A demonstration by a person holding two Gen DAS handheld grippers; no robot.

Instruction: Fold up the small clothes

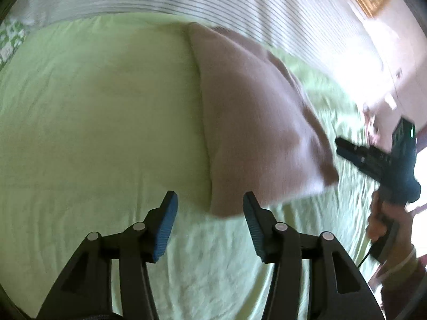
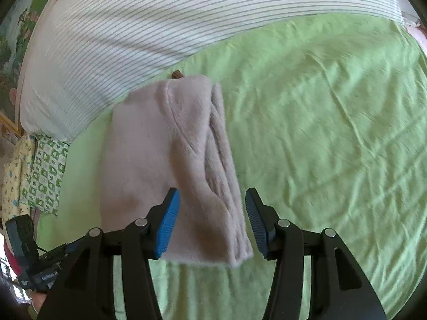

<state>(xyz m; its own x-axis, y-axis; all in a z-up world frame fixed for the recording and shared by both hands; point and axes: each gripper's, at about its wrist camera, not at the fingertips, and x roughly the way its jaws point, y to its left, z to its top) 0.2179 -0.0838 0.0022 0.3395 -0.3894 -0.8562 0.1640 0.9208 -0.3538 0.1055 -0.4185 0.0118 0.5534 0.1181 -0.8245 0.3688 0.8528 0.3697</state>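
While both my left gripper [image 1: 210, 200] and right gripper [image 2: 212, 197] hang spread and empty, the folded pinkish-grey fleece garment [image 2: 170, 165] lies on the light green bedsheet [image 2: 320, 133].

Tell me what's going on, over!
Left gripper open, empty. Right gripper open, above sweater. Sweater folded, flat on green sheet. Nothing in the way.
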